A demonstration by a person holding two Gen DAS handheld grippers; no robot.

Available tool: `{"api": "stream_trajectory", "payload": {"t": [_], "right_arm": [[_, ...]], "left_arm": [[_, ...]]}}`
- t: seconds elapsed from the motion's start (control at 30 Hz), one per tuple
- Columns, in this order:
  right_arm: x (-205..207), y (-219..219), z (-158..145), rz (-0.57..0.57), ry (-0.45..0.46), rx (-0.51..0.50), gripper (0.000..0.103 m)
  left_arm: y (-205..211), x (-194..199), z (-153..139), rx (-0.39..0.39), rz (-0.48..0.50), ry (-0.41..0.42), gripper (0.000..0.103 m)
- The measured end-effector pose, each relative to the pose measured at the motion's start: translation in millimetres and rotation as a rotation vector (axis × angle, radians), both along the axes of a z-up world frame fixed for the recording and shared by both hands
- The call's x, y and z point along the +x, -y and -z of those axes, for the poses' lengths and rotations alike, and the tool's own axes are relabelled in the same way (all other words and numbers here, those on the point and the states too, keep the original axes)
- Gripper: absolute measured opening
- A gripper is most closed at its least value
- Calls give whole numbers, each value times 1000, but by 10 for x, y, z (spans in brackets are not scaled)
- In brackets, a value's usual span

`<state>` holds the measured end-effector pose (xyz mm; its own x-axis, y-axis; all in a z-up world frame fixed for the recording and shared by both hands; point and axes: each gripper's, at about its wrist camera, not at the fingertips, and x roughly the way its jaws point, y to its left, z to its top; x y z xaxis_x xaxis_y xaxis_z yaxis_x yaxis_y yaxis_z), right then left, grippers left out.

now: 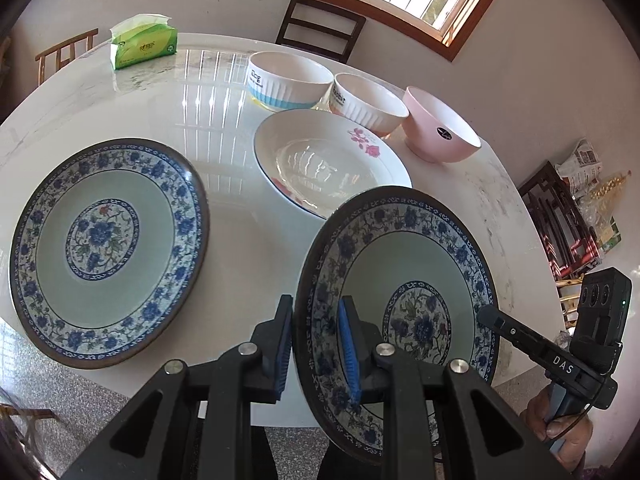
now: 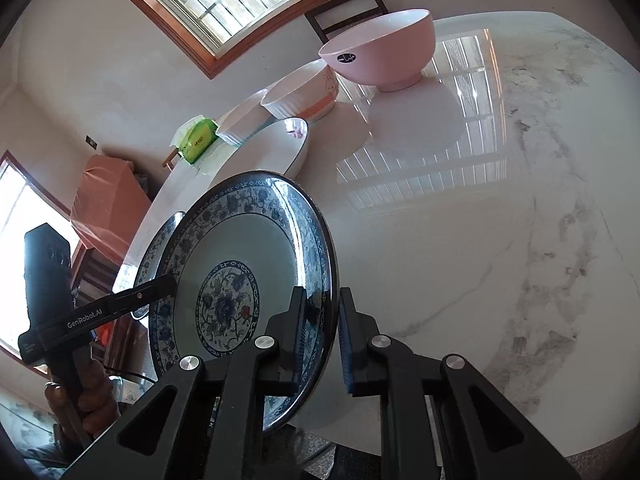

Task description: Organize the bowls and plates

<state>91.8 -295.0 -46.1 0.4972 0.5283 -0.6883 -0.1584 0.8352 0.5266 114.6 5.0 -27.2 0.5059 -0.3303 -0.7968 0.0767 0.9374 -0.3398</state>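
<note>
Both claws hold the same blue plate (image 1: 404, 304), tilted up off the worktop (image 1: 240, 240) at its near edge. The left claw (image 1: 316, 344) pinches the plate's left rim, one finger behind the rim and the blue pad on the patterned face. The right claw (image 2: 322, 340) straddles the opposite rim; its left finger lies against the face, but a sliver of gap shows between the rim and its right pad, so whether it truly grips I cannot tell. The step in hand looks like carrying this plate to stack it. The likely target is the matching plate (image 1: 108, 252), which lies flat on the worktop to the left of the left claw and a little ahead of it. The next move would call for swinging the held plate leftward, levelling it, and lowering it centred over its twin before either claw lets go. Ahead of the left claw sits the white plate (image 1: 332, 160) with pink flowers, its near rim hidden behind the held plate. Beyond it stand three bowls in a row: blue-striped bowl (image 1: 288, 80), orange-striped bowl (image 1: 366, 102) and pink bowl (image 1: 440, 128). A tissue pack (image 1: 144, 42) lies far ahead to the left. Nothing stands between the held plate and its twin; the risk is the tilted plate clipping the white plate's rim.
</note>
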Motion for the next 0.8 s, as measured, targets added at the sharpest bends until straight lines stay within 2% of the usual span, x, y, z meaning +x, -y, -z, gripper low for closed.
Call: {"api": "stream_trajectory", "payload": {"t": [0.2,0.43,0.57,0.8], "right_arm": [[197,-505,-101,-75,4,16,15],[478,-1226,-146,-172,3,11,15],[636,-1647,-142,-223,-2,-2,16],[805,-2201,-114,-279,0,-44,16]], "left_arm": [[-501,-33,-168,15,-89,28,23],[-1153,2,-214,47,-200,36,23],[-1516,50,-197,72,-260,41,23],[-2021,145,-84,69,-333,29,23]]}}
